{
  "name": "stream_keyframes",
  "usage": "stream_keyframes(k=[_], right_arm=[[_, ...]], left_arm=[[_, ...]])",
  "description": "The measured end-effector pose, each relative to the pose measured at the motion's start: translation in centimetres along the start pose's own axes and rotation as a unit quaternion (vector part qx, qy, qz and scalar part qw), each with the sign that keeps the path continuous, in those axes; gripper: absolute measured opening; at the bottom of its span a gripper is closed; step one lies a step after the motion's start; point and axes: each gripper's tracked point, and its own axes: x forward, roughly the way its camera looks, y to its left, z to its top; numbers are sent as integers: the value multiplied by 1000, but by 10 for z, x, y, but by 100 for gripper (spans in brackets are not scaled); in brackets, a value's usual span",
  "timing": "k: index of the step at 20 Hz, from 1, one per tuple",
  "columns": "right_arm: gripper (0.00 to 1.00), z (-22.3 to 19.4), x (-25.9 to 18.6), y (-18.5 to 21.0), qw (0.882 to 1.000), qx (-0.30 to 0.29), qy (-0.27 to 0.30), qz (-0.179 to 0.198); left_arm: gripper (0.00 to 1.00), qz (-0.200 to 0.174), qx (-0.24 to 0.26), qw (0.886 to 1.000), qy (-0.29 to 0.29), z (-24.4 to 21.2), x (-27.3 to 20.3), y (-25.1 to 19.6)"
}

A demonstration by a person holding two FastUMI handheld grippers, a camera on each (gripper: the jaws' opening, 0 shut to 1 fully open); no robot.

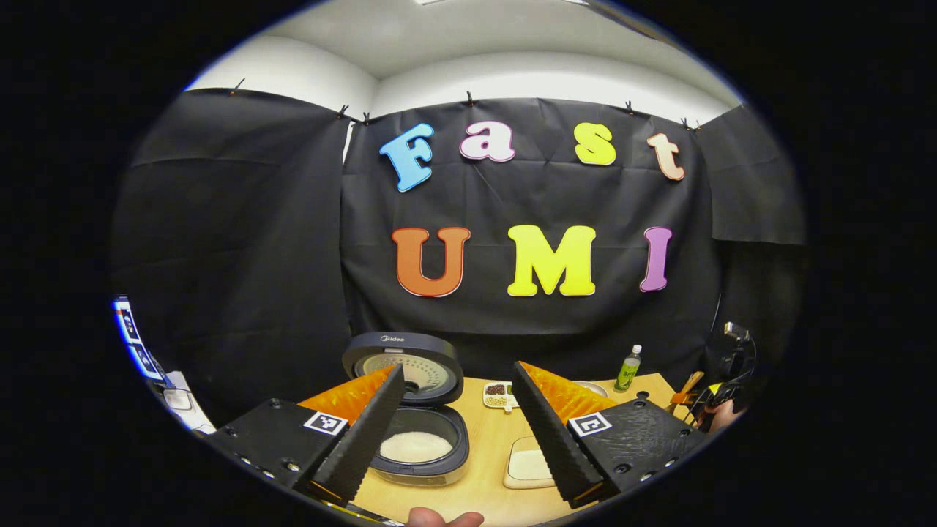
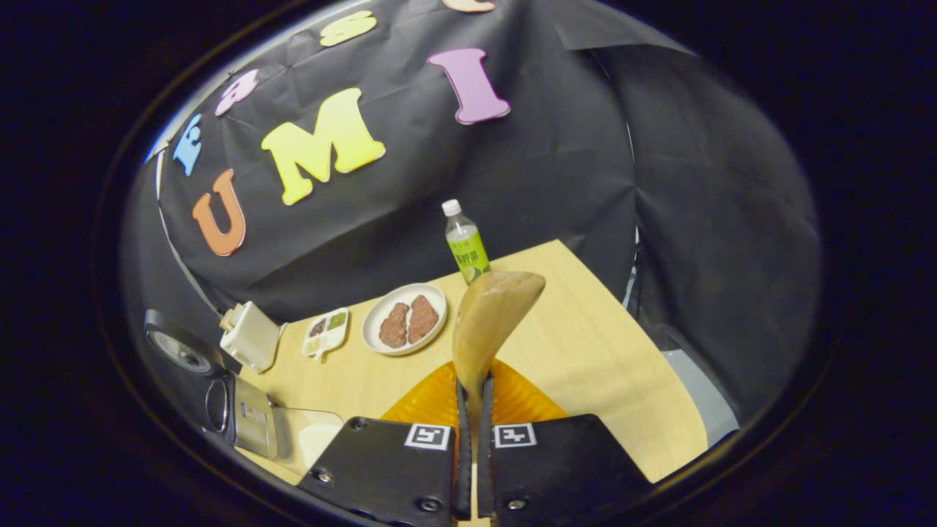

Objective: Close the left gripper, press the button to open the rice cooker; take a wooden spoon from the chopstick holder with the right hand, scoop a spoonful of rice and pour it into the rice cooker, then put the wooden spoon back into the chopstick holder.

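On the pale wooden bench, I see my left tongs spread wide, empty, framing the open grey rice cooker; farther right, my right tongs pinch the light wooden spoon upright.

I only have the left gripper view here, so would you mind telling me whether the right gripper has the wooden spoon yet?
Observer: Yes. In the right gripper view the right gripper is shut on the wooden spoon, with the bowl pointing up and away from the fingers.
Operator: Thank you. Is there rice in the spoon?
Observer: None that I can see on the spoon's visible side.
Operator: What lies beyond it on the table?
Observer: A white plate with two brown pieces, and a green bottle standing behind the spoon.
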Motion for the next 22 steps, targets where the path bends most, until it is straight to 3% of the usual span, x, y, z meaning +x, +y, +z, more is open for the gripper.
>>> stream_keyframes(k=[6,12,16,22], right_arm=[[8,10,-52,107,998,-37,-28,42],[8,-37,-53,195,995,-73,-17,67],[8,-86,-30,210,993,-113,7,47],[8,-131,5,193,984,-177,18,-10]], left_arm=[[95,-11,-5,1000,-14,0,-4,40],[95,-24,5,1000,-20,-5,-11,71],[94,-18,5,1000,-12,-10,-15,90],[95,-10,2,1000,10,-20,-17,109]])
